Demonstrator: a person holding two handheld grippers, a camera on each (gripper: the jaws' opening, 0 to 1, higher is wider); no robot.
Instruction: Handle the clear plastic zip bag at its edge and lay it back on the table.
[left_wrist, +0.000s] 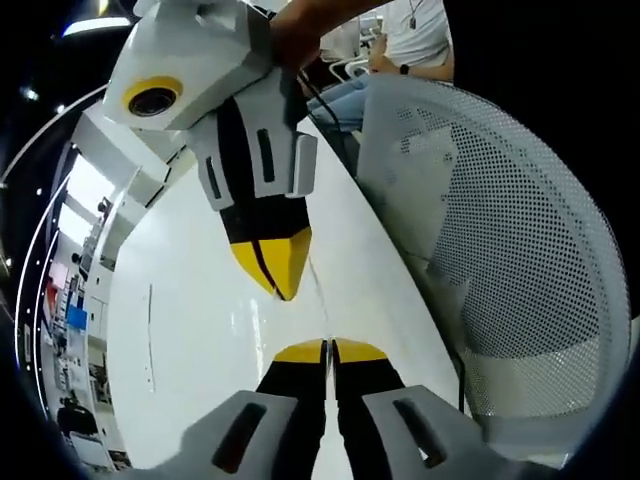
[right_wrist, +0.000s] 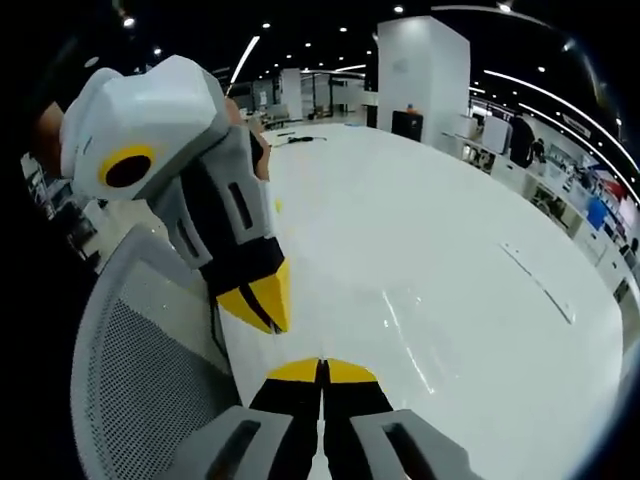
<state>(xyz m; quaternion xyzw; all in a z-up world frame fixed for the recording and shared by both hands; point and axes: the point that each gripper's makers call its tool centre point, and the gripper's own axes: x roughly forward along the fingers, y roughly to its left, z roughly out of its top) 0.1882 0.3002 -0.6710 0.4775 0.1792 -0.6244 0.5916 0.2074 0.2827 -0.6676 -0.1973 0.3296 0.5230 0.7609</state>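
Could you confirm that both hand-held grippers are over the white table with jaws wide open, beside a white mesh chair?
Not quite: the left gripper view shows the left hand-held gripper and right hand-held gripper with jaws shut, tips together; they are over the white table beside the white mesh chair.

Table (right_wrist: 450, 260) glossy white, smooth, reflective. Chair back (left_wrist: 520, 250) white perforated mesh, matt. Gripper (left_wrist: 325, 352) shells smooth plastic.

A glossy white bench (right_wrist: 450, 260) spreads under dark ceiling strip lights (right_wrist: 245, 55). A white mesh chair back (left_wrist: 520, 250) stands beside its edge. A white pillar (right_wrist: 420, 65) rises far off among distant desks.
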